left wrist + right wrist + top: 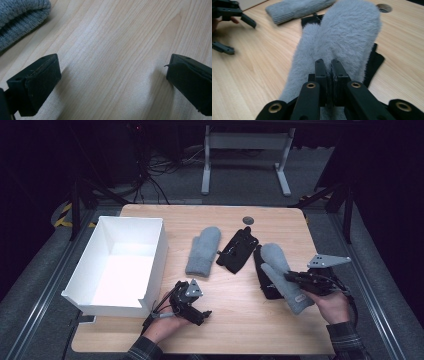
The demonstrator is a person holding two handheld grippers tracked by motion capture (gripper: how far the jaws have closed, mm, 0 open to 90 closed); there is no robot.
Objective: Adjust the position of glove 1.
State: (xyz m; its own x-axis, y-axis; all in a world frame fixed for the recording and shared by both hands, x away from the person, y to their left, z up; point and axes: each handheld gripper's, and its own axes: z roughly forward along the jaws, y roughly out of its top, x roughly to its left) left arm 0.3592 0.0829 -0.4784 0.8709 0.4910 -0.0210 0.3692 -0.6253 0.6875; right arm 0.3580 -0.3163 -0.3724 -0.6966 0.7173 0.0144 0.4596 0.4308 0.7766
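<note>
The wooden table carries everything; at its left edge stands a white box, open at the top and empty, which I judge to be where the mittens are meant to go; largest to smallest from there: a grey mitten lies flat near the middle, cuff toward the person, with a black glove just beside it on the right; a second grey mitten lies at the right, partly over another black glove, its long axis running from the far middle of the table toward the person's right hand. The right gripper is clamped on this second grey mitten partway along it, jaws pressed together on the fuzzy fabric, as the right gripper view confirms; the left gripper rests near the box's front corner, jaws spread wide over bare wood and holding nothing. The box lies well to the left of the held mitten, across the table; the left gripper is much nearer the box, the right nearer the mitten.
</note>
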